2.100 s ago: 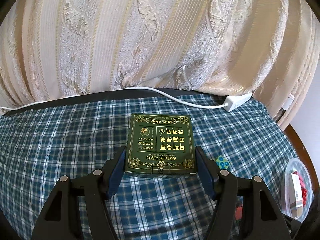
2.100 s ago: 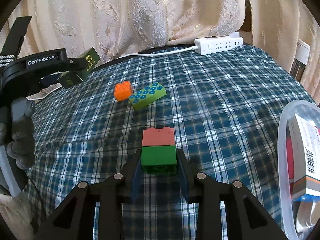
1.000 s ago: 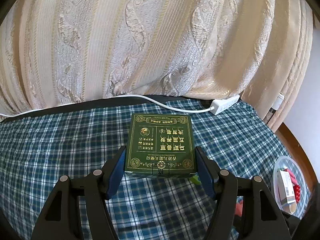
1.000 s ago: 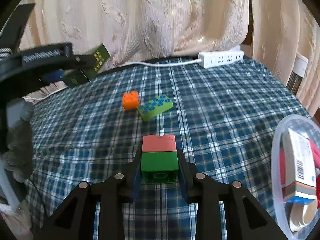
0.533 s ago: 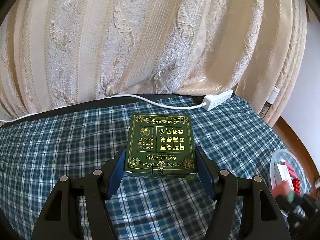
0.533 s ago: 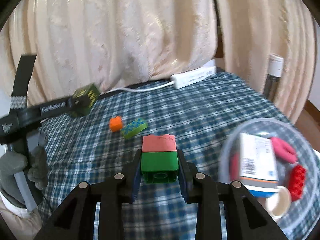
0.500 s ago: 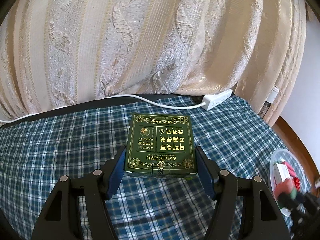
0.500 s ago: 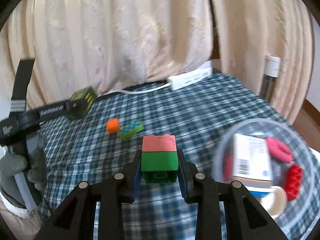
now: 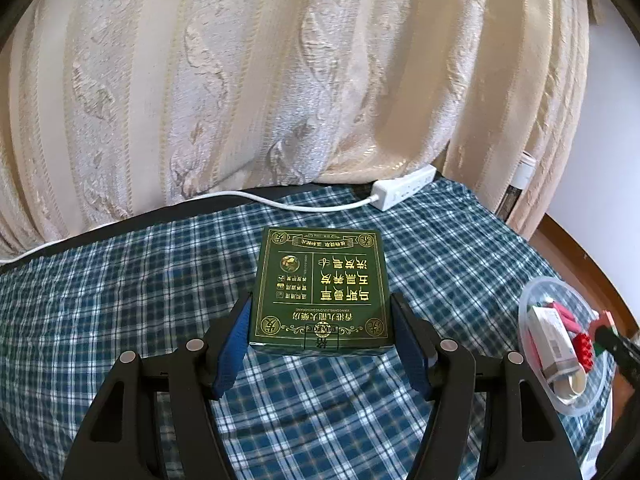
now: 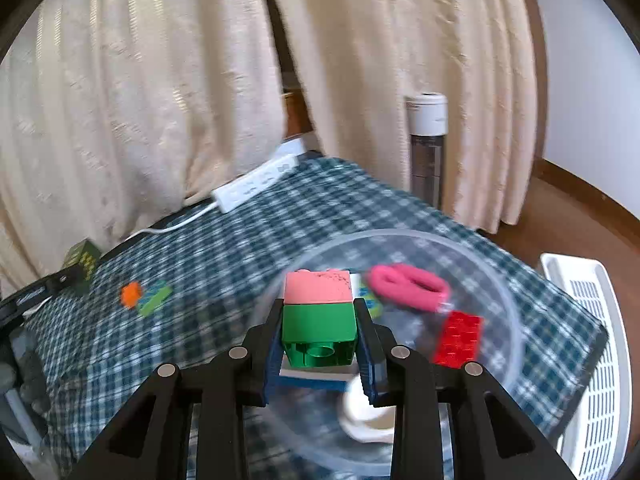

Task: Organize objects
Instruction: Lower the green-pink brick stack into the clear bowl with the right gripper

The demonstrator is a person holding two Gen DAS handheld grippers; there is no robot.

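Left wrist view: left gripper (image 9: 321,334) clamps green box (image 9: 321,288) between fingers, above plaid cloth (image 9: 120,280); clear bowl (image 9: 524,312) far right, contents partly cut off.

Right wrist view, blurred: right gripper (image 10: 319,338) pinches green-pink block stack (image 10: 319,312) narrowly, over bowl holding red brick (image 10: 458,338), pink item (image 10: 408,286), carton mostly hidden behind fingers. Orange block (image 10: 131,294) left of fingers, on cloth.

Cream patterned curtains (image 9: 280,80) hang behind a blue plaid-covered table (image 9: 120,288); brown wooden floor (image 10: 580,216), white wall (image 10: 592,80).
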